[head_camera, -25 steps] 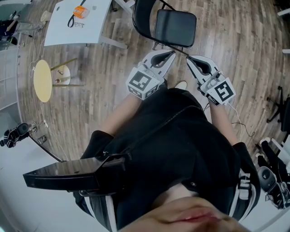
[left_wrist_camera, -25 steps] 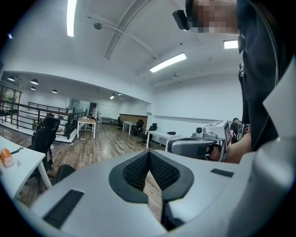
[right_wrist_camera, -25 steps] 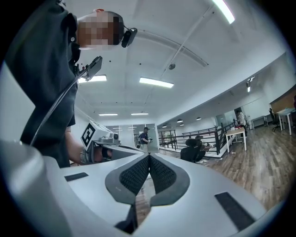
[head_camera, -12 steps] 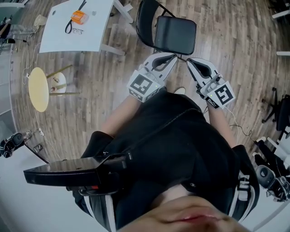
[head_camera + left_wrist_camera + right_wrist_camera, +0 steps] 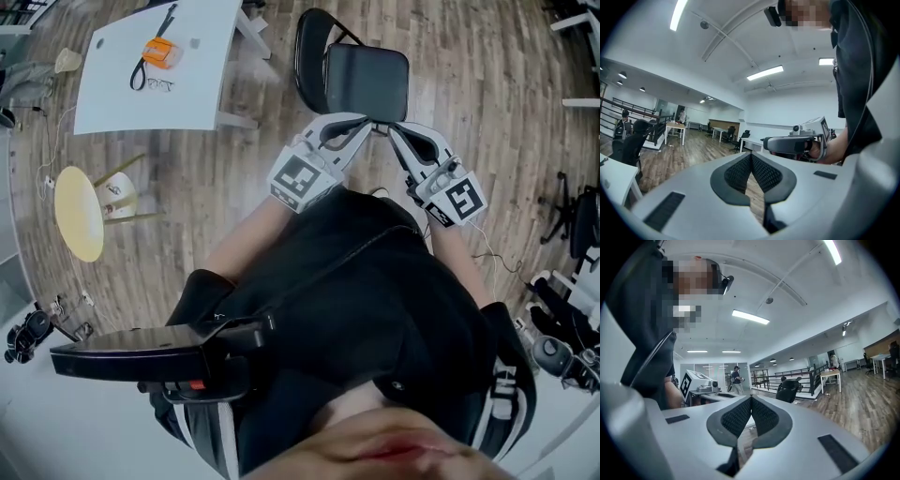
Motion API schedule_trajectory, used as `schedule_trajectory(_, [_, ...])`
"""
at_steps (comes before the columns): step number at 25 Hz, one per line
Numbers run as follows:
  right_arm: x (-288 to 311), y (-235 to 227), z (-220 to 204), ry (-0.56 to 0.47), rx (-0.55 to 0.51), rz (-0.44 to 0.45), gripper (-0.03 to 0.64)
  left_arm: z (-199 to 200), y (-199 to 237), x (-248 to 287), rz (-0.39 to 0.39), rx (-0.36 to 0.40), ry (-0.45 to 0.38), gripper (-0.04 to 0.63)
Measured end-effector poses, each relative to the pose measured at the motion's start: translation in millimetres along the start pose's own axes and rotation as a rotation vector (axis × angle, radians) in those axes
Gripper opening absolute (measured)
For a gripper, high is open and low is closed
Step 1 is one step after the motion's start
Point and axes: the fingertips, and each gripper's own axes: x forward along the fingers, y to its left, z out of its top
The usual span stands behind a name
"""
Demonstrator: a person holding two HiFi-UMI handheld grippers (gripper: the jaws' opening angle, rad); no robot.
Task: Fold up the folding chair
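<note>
table: white, rectangular (image 5: 178, 94), stands on the floor
floor: wood planks (image 5: 487, 84)
orange item: (image 5: 157, 52) lies on the table, toward its far end
black strap: (image 5: 142, 75) on the table, looped, one end at the orange item
small dark item: (image 5: 161, 86) on the table, just beside the strap; too small to identify
yellow round stool: (image 5: 78, 214) tipped on its side, on the floor near the table's near-left corner, not touching it
pale cup-like thing: (image 5: 67, 60) left of the table, near its edge
</note>
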Motion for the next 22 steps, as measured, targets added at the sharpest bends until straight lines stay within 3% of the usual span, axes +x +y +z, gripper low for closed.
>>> schedule_trajectory(12, [38,-23,-9,0.034,0.018,-0.043,0.009,1,50,4,-0.023,-0.027,-0.007,0.005])
schedule_trajectory(22, [22,-79,-11,0.008,0.031,-0.004,0.009,-1,56,52,0.035,-0.035,0.026,0.005])
